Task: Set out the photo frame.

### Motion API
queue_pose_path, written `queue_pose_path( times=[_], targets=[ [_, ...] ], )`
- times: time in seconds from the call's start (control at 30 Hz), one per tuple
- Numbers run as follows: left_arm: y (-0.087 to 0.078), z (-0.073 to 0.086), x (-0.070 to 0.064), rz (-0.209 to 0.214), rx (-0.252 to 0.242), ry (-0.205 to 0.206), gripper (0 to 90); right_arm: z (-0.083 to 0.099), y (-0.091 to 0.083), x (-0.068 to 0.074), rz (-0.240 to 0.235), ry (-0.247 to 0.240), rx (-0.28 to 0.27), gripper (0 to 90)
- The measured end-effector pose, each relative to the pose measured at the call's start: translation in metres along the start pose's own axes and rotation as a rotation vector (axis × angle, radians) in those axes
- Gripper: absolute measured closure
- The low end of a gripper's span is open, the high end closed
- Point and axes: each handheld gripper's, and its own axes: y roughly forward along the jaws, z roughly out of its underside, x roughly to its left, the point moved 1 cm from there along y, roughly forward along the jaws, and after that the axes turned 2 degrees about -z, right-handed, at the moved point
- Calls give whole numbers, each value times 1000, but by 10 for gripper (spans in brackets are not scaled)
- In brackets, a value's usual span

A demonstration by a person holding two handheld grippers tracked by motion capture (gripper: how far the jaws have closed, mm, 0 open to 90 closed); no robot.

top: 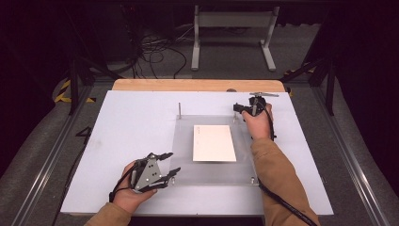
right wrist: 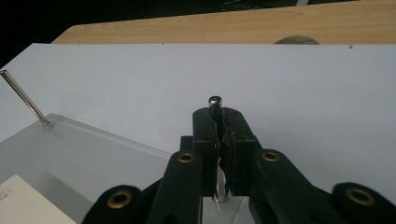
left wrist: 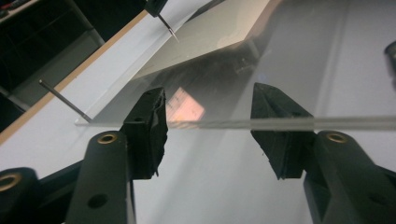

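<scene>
The right gripper (right wrist: 219,135) is clamped on a thin metal pin (right wrist: 215,103) standing upright at the far right corner of the clear acrylic plate (top: 183,155); the pin's top pokes just above the closed jaws. The left gripper (left wrist: 208,123) has its jaws spread apart at the plate's near left edge, one jaw above the edge and one below. A white card (top: 214,143) lies on the plate, between the grippers. Another pin (top: 179,109) stands at the far left corner.

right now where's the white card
In the high view the white card lies flat at the middle of the clear plate, between the left tool at the near-left edge and the right tool at the far-right corner pin.
</scene>
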Motion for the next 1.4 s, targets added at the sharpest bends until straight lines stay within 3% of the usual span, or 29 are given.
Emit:
queue_pose_path(
  times=[0.07, 0.27, 0.37, 0.43, 0.6, 0.67, 0.87, 0.93, 0.97, 1.17, 1.2, 1.4],
  targets=[
    [1, -3, -3, -4, -9, 24, 473, 0, 0, 0, 2, -1, 0, 847],
    [1, -6, -4, -18, -17, 34, 520, 0, 0, 1, 4, -9, -1, 845],
    [2, -6, -4, -16, -17, 44, 521, 1, -2, -3, -36, -14, -7, 833],
    [2, -6, -3, -11, -22, 34, 521, 2, -5, -6, -52, -8, -6, 806],
    [1, -8, 0, -10, -36, 9, 522, 1, -15, -8, -42, -26, 3, 697],
    [1, -10, 1, -9, -41, 3, 529, -1, -31, -11, -49, -42, -18, 617],
    [0, -13, 5, -3, -48, -15, 537, -1, -71, -12, -60, -113, -64, 521],
    [-1, -14, 5, -3, -45, -10, 538, -1, -76, -12, -62, -124, -66, 509],
    [-1, -14, 5, -2, -44, -10, 538, 0, -87, -10, -66, -158, -68, 489],
    [-2, -16, 8, 5, -43, -21, 536, 4, -118, 0, -78, -237, -84, 445],
    [-2, -17, 9, 9, -52, -30, 536, 7, -130, 6, -87, -270, -91, 433],
    [-3, -18, 12, 9, -56, -54, 536, 17, -156, 22, -119, -334, -112, 365]
  ],
)
